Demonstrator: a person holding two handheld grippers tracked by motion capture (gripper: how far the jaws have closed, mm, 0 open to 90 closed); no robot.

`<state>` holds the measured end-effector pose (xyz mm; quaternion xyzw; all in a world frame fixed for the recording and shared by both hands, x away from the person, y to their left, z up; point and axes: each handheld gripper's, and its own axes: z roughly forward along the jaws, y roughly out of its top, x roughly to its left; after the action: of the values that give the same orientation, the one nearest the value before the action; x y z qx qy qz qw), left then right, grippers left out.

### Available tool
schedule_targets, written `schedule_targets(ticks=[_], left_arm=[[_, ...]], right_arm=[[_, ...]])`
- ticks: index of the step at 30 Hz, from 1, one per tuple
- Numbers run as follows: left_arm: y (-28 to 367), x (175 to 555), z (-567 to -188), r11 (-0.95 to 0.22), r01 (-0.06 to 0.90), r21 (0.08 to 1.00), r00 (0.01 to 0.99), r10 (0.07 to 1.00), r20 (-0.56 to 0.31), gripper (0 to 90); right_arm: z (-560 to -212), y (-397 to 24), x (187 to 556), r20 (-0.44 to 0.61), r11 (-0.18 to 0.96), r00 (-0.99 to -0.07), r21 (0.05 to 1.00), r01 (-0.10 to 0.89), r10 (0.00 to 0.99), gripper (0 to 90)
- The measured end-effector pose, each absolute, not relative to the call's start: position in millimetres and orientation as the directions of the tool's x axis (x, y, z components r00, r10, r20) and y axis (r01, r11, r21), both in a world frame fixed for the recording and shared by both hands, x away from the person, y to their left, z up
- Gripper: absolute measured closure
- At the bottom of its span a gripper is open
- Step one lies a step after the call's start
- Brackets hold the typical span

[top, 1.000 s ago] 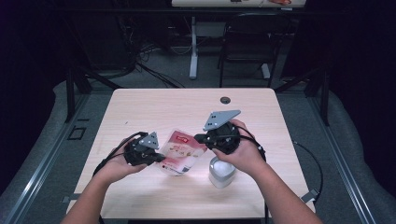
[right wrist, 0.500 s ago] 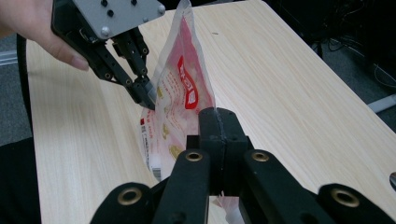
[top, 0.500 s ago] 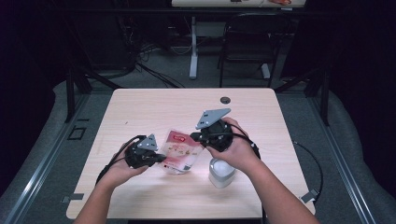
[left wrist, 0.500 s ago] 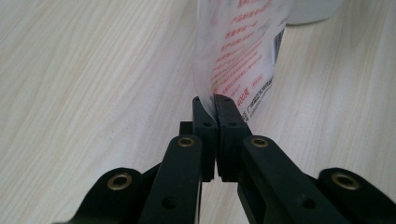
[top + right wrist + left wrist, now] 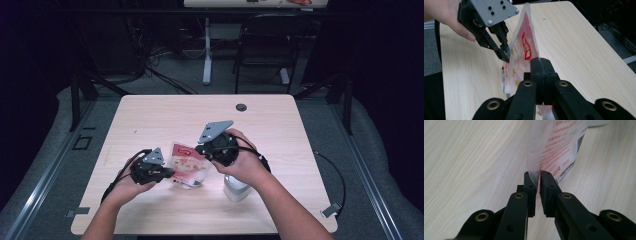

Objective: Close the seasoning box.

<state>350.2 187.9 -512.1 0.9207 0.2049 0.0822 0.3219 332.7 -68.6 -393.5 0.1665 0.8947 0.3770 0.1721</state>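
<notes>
In the high view, the person's forearms entered from the bottom edge. The left gripper (image 5: 167, 173) sat at lower left of centre, the right gripper (image 5: 202, 148) just right of centre, with a grey three-cornered plate on top. Between them, near the middle of the frame, a clear plastic pouch (image 5: 187, 167) with red print was found, its lower part on the wooden table (image 5: 280, 120). A white object (image 5: 235, 189), partly hidden under the right hand, stood on the table just right of the pouch; its kind could not be told.

In the left gripper view, the jaws rose from the bottom centre with a narrow gap between them, having just been opening. The edge of the pouch (image 5: 554, 147) lay in that gap; whether the pads (image 5: 530, 181) pressed on it could not be settled, though the gap appeared wider than the film.

In the right gripper view, the jaws stood fully together at lower centre, clamped on the pouch (image 5: 524, 50), which stood upright on edge and extended toward the upper centre. The left gripper (image 5: 507, 56) reached in from the upper left, its tips at the pouch's left edge.

Farther off in the high view, a small dark round fitting (image 5: 241, 107) was set in the table's far side. Beyond the table, a chair (image 5: 260, 45) and a white table leg (image 5: 206, 55) stood on the dark floor at the top of the frame.
</notes>
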Motion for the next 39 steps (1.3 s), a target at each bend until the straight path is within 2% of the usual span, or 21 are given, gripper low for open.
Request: schedule_targets(ticks=[23, 39], left_arm=[[197, 342, -507, -0.668, 0.349, 0.657, 0.898, 0.438, -0.032, 68.4], [212, 337, -502, -0.641, 0.359, 0.679, 0.891, 0.453, -0.044, 60.3]], right_arm=[[-394, -63, 328, -0.139, 0.631, -0.901, 0.756, 0.171, 0.410, 83.6], [-397, -41, 327, -0.079, 0.595, -0.918, 0.782, 0.184, 0.388, 68.3]])
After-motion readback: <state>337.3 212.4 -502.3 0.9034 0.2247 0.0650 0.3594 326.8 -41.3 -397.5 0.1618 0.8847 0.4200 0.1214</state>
